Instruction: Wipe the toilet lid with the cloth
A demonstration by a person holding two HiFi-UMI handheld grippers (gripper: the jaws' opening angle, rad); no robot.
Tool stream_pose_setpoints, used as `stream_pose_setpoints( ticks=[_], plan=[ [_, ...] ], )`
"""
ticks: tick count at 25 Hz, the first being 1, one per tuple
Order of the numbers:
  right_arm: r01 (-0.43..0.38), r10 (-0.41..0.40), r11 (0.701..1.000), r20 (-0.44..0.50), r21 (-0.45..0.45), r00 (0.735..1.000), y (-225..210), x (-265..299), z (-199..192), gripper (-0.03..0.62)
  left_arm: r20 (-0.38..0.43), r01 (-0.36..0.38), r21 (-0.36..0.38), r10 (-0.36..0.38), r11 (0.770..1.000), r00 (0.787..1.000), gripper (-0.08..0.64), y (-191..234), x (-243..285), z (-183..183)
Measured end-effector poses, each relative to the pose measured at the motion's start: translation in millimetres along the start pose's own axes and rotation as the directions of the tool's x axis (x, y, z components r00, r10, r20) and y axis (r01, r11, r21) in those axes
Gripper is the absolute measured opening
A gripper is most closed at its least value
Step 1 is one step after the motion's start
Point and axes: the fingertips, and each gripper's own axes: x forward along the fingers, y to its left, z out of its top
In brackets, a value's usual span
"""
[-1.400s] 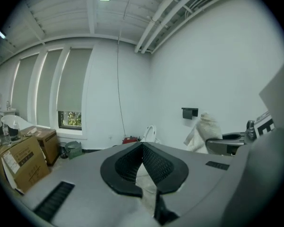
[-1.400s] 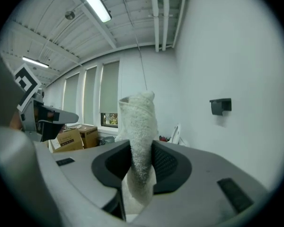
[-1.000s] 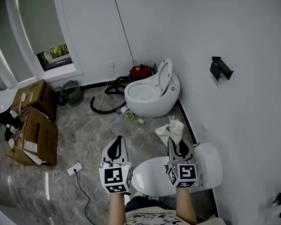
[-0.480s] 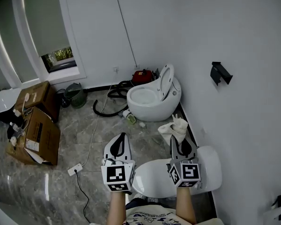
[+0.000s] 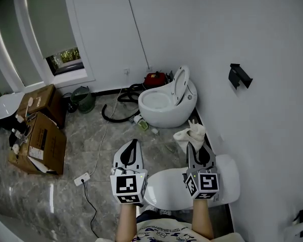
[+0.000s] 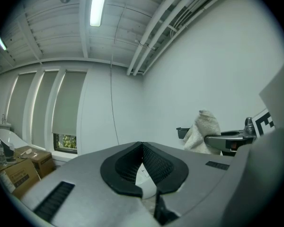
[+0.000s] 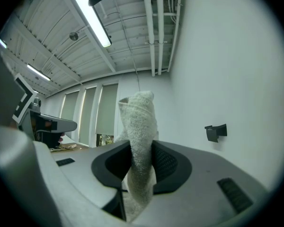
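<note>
I hold 2 grippers side by side above a closed white toilet lid [image 5: 167,189] at the bottom of the head view. My right gripper [image 5: 193,149] is clamped on a pale, fluffy cloth [image 5: 190,134]. In the right gripper view the cloth is pinched between the dark pads and bunches out past the jaw tips. From above, it shows beyond the far edge of the lid, close to the white wall. My left gripper [image 5: 133,143] sits over the lid's left edge with its jaws drawn together, tips meeting. Farther back, a second toilet [image 5: 165,105] stands against the wall with its lid raised. Cardboard boxes [image 5: 39,141] sit on the grey marble floor [image 5: 91,150] at left, well apart from me.
</note>
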Motion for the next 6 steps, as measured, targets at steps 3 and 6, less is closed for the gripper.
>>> stream_pose_setpoints(
  ticks=[3, 6],
  plan=[
    [-0.003, 0.003, 1.0, 0.0, -0.001, 1.0, 1.4, -0.1, -0.1, 0.097, 0.001, -0.003, 0.004, 0.003, 1.0, 1.0, 0.003, 2.3, -1.3, 0.0],
    [-0.01, 0.01, 1.0, 0.001, -0.001, 1.0, 2.3, 1.3, 0.3, 0.097, 0.002, -0.007, 0.005, 0.007, 1.0, 1.0, 0.003, 4.7, -1.8, 0.3]
  ],
)
